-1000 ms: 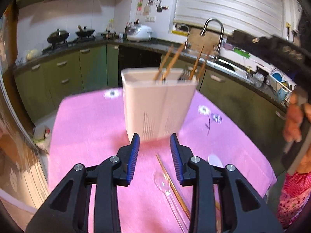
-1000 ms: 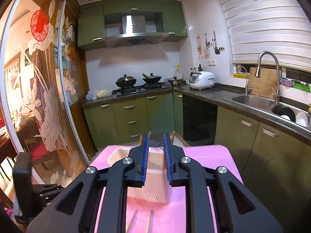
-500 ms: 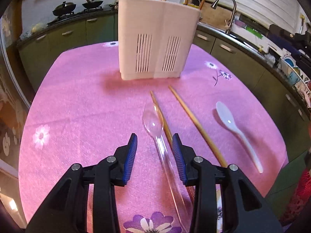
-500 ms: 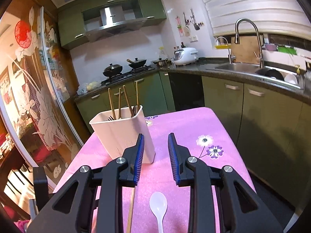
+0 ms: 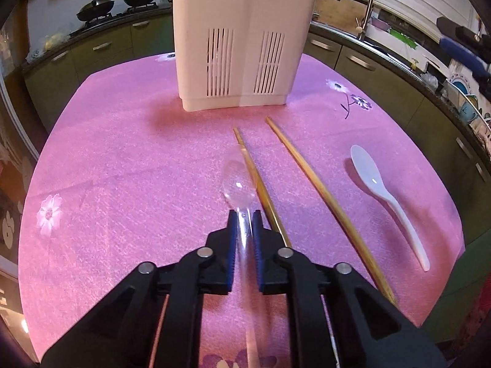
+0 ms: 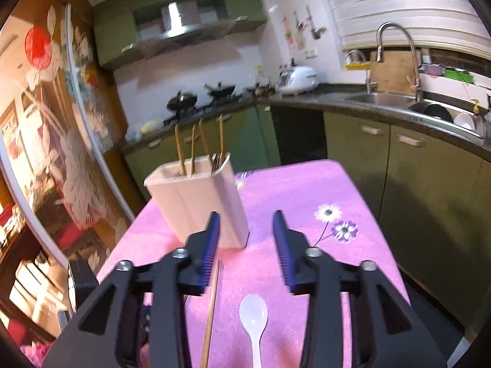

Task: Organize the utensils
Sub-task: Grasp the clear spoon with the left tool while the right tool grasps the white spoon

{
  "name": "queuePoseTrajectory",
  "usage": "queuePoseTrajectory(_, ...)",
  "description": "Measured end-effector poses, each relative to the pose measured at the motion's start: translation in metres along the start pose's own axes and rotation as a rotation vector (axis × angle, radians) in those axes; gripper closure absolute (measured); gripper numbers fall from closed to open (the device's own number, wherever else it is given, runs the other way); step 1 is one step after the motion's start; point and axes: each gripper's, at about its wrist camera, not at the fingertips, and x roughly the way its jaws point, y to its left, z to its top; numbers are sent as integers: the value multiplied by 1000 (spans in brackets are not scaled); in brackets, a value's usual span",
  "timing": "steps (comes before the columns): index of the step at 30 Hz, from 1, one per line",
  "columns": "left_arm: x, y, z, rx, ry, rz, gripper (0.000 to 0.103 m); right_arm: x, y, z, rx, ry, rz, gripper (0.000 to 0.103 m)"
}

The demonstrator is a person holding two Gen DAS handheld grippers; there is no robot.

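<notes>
A white utensil holder [image 5: 237, 49] stands at the far side of the pink tablecloth [image 5: 122, 153], with chopsticks and forks in it; it also shows in the right wrist view [image 6: 199, 205]. My left gripper [image 5: 244, 219] is shut on the handle of a clear plastic spoon [image 5: 237, 185] that lies on the cloth. Two wooden chopsticks [image 5: 319, 184] lie right of it, the nearer one [image 5: 260, 184] touching the spoon. A white spoon [image 5: 377, 187] lies further right. My right gripper [image 6: 247, 224] is open and empty above the white spoon [image 6: 254, 312].
Green kitchen cabinets and a dark counter with a sink and tap [image 6: 396, 58] run behind and to the right of the table. A stove with pans [image 5: 116, 3] is at the back left. The table edge [image 6: 383, 230] drops off on the right.
My left gripper has dropped and moved forward over the clear spoon and closed on its handle. My right gripper has opened wider and lowered towards the white spoon.
</notes>
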Motion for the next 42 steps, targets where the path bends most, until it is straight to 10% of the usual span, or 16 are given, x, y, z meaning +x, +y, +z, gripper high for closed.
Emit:
queuePoseTrajectory(12,-36,7,16,-4,-117,-13,95,67,19,-72,-172,361,-34,65)
queuePoseTrajectory(42,-61,5,20,13,-164,-48,95,120,12,-84,-188,456,-76,67)
